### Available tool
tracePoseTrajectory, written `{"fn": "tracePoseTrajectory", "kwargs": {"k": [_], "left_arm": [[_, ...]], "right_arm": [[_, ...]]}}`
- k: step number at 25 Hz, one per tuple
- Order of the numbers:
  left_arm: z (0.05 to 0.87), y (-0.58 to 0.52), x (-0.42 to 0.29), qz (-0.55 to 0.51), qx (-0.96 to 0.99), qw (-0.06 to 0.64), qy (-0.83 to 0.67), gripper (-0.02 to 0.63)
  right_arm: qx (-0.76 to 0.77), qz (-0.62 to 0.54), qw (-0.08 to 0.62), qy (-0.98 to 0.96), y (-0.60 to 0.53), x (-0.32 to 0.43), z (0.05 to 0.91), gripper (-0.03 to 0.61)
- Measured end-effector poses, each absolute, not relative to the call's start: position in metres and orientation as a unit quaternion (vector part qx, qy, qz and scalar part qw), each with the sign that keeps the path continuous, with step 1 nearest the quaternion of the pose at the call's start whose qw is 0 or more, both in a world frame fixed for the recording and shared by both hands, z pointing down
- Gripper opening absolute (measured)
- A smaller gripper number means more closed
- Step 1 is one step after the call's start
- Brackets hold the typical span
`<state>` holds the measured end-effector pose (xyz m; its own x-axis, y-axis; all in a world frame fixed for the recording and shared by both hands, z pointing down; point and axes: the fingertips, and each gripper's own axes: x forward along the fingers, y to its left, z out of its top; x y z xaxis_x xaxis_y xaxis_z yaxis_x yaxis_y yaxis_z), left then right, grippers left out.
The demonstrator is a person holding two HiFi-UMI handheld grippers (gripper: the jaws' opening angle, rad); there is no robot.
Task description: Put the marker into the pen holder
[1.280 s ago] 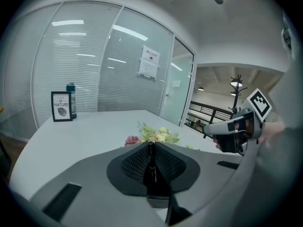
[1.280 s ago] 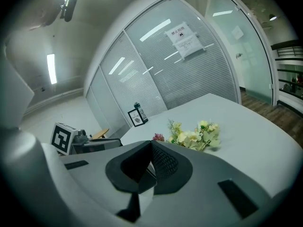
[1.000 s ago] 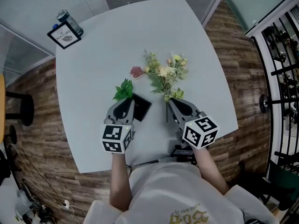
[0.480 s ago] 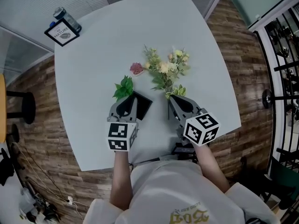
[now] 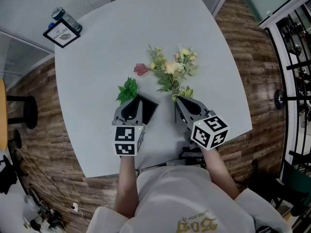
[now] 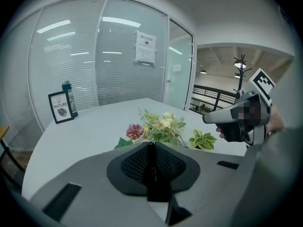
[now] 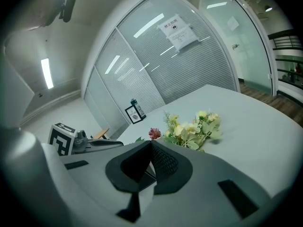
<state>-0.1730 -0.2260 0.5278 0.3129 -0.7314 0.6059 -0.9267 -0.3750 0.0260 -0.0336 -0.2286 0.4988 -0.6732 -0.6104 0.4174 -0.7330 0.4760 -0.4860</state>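
Gripping marker, insertion still to do.
Pinching thin black marker (image 6: 151, 174) in left gripper (image 6: 150, 146); holding right gripper (image 7: 151, 144) closed, empty; next lining marker above black box (image 5: 148, 110), possibly holder, then releasing.

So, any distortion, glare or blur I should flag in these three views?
Head view: sharp, evenly lit, table edges bowed by the lens. Left gripper view: heavy fisheye, dark corners, a mosaic patch at right, flowers crisp. Right gripper view: same fisheye, lamp streaks glaring on the glass wall.
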Motion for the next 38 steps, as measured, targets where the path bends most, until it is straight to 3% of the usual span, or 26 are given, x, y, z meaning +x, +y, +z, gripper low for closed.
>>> {"fn": "tracePoseTrajectory", "kwargs": {"k": [38], "left_arm": [[0.520,-0.232,-0.173,0.285,0.764,0.156,-0.558,0.083]], "right_arm": [[0.407,0.314,0.083,-0.854,-0.221,-0.004,0.483,0.017]]}}
